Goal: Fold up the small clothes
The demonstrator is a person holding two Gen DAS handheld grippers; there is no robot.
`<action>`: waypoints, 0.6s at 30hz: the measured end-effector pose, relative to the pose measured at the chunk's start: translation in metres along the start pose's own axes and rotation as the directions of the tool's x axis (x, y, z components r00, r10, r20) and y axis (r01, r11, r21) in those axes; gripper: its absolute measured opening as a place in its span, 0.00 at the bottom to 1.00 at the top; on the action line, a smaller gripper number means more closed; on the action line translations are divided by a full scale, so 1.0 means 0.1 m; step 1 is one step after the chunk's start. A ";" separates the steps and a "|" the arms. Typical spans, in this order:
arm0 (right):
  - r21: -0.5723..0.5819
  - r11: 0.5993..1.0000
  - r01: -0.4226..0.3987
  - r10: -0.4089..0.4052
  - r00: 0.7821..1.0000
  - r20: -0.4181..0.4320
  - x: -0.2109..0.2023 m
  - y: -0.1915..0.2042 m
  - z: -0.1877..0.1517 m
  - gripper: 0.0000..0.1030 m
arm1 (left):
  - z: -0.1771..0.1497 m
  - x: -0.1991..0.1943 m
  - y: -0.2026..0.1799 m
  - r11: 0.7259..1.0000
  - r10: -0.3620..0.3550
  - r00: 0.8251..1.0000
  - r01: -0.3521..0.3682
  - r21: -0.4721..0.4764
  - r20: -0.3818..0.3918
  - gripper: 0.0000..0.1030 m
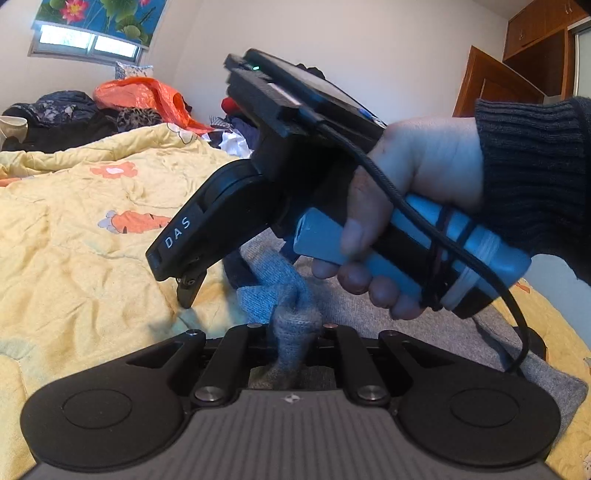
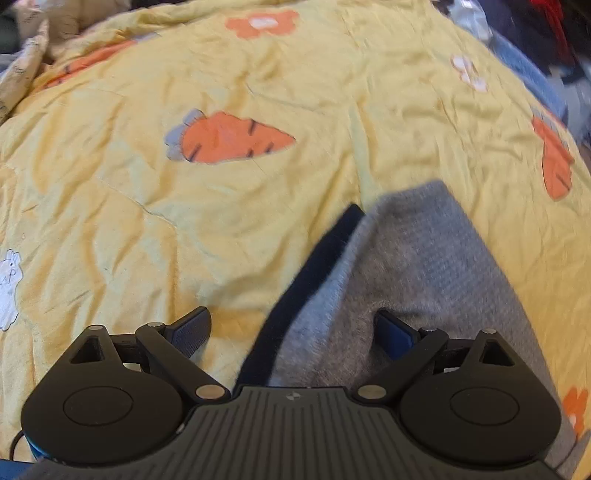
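Observation:
A small grey knit garment point(image 2: 424, 258) with a dark navy edge point(image 2: 314, 273) lies on the yellow carrot-print quilt point(image 2: 221, 203). My left gripper point(image 1: 293, 332) is shut on a bunched fold of the grey knit point(image 1: 291, 314) and holds it up off the quilt. My right gripper point(image 2: 291, 332) is open, wide apart, just above the garment's near end; its right finger point(image 2: 395, 332) rests against the grey fabric. In the left wrist view the right gripper point(image 1: 188, 291) is held by a hand in a dark sleeve, tip pointing down at the quilt.
A pile of clothes and an orange plastic bag point(image 1: 147, 96) lie at the far side of the bed, under a window point(image 1: 85, 40). More dark and red clothes point(image 2: 535, 33) sit at the far right. A wooden door point(image 1: 491, 85) stands at the back right.

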State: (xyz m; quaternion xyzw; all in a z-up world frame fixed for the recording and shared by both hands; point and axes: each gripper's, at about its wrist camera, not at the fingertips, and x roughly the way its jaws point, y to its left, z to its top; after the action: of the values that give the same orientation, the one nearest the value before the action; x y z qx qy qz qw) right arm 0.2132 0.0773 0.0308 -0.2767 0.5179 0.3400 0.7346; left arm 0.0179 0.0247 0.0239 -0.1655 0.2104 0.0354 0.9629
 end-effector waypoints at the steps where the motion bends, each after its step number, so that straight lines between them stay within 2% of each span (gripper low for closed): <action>1: 0.000 1.000 -0.009 0.009 1.000 0.008 -0.01 -0.02 -0.02 0.90 | 0.01 0.01 0.02 1.000 0.000 1.000 0.000 -0.001 -0.003 0.09; 2: 0.002 1.000 -0.017 0.017 1.000 0.017 -0.03 -0.05 -0.05 0.88 | 0.01 0.02 0.02 1.000 0.000 1.000 0.000 0.000 -0.005 0.09; 4: 0.016 1.000 -0.025 0.024 0.999 0.047 -0.11 -0.13 -0.14 0.75 | 0.01 0.03 0.02 1.000 0.003 1.000 -0.003 0.003 -0.012 0.09; 5: 0.038 0.999 -0.021 0.018 0.998 0.065 -0.18 -0.20 -0.19 0.58 | 0.02 0.04 0.02 1.000 0.007 1.000 -0.007 0.006 -0.017 0.09; 6: 0.071 0.997 -0.023 0.017 0.996 0.084 -0.23 -0.27 -0.21 0.36 | 0.03 0.05 0.00 1.000 0.013 1.000 -0.013 0.014 -0.022 0.09; 8: 0.144 0.986 -0.087 0.071 0.991 0.115 -0.34 -0.49 -0.33 0.22 | 0.05 0.05 -0.08 0.998 0.025 1.000 -0.024 0.064 -0.015 0.09; 10: 0.206 0.967 -0.148 0.115 0.980 0.163 -0.44 -0.67 -0.50 0.19 | 0.09 0.00 -0.22 0.993 0.014 1.000 -0.014 0.116 0.005 0.09; 13: 0.262 0.937 -0.233 0.166 0.952 0.256 -0.62 -0.89 -0.74 0.18 | 0.20 -0.10 -0.54 0.981 -0.058 0.997 0.048 0.187 0.044 0.09; 16: 0.291 0.906 -0.308 0.195 0.913 0.358 -0.96 -1.19 -1.06 0.18 | 0.23 -0.16 -0.97 0.953 -0.161 0.986 0.142 0.267 0.050 0.09; 18: 0.311 0.894 -0.322 0.181 0.895 0.408 -1.19 -1.42 -1.31 0.17 | 0.15 -0.15 -1.28 0.925 -0.221 0.975 0.200 0.322 0.030 0.09</action>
State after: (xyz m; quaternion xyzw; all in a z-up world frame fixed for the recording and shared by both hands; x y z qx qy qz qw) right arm 0.2225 -0.1350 0.1111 0.0062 0.4573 0.3757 0.8060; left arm 0.0279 -0.0907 0.0819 -0.0288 0.1628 -0.0970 0.9815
